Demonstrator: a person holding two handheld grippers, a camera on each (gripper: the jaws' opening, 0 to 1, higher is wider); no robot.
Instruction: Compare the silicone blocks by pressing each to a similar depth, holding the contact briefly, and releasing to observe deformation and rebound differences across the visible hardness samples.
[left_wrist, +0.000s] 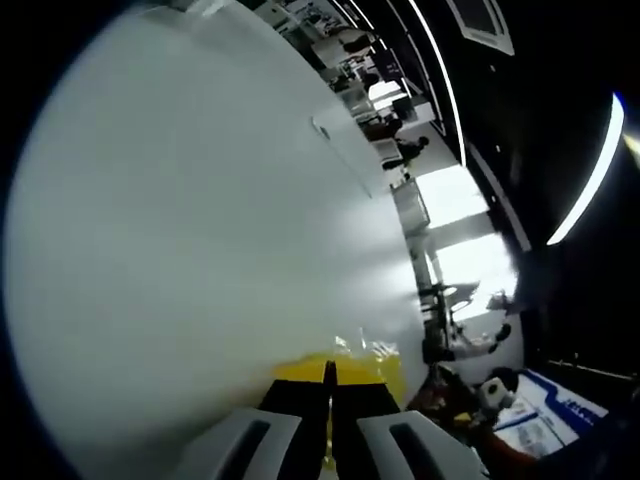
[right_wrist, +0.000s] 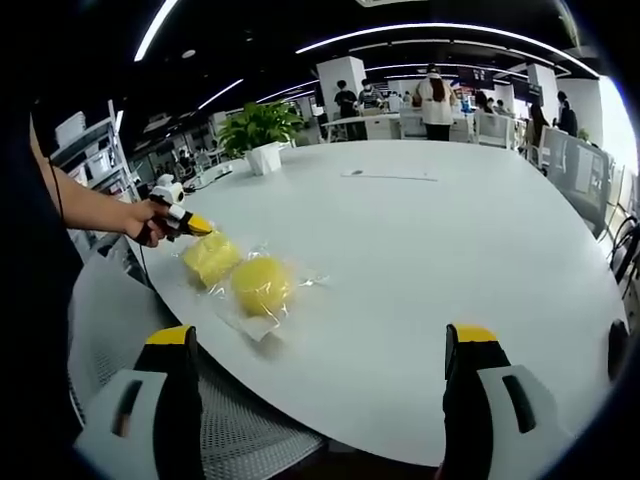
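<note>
Two yellow silicone blocks in clear wrappers lie near the edge of the white table (right_wrist: 450, 250). One is squarish (right_wrist: 210, 258), the other rounder (right_wrist: 260, 285). A person's hand holds my left gripper (right_wrist: 180, 222) with its tip against the squarish block. In the left gripper view, the left gripper (left_wrist: 330, 385) has its jaws shut together, and the yellow block (left_wrist: 345, 368) sits right at their tips. My right gripper (right_wrist: 320, 400) hangs open and wide in front of the table edge, well short of the round block, with nothing between its jaws.
A potted plant (right_wrist: 262, 130) stands at the table's far left, and a thin flat item (right_wrist: 385, 176) lies further back. A grey mesh chair (right_wrist: 230, 425) sits under the near edge. People stand at desks behind. The table (left_wrist: 200, 250) is bare white beyond the blocks.
</note>
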